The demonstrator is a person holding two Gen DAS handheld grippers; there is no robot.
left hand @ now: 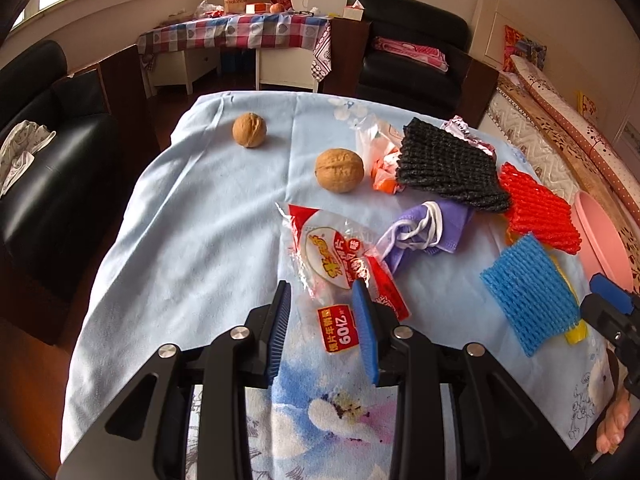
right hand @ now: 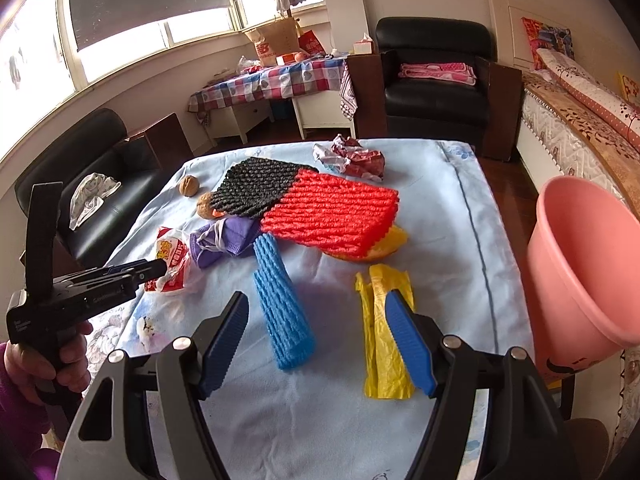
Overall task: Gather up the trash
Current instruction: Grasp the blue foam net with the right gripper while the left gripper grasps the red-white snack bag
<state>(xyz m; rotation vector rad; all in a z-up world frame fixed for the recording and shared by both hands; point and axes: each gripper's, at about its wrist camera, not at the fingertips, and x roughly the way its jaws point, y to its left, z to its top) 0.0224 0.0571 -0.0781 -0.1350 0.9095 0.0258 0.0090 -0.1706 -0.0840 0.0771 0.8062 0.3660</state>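
Trash spread on blue cloth (right hand: 440, 208), both grippers parted.
L gripper (left hand: 324, 304) is held over snack wrapper (left hand: 340, 256), nothing gripped; R gripper (right hand: 320, 320) is spread wide betw. blue foam net (right hand: 282, 312) & yellow wrapper (right hand: 382, 344).

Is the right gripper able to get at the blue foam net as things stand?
Probably yes. The right gripper is open, and the blue foam net lies on the cloth between its fingers with nothing lying on top of it.
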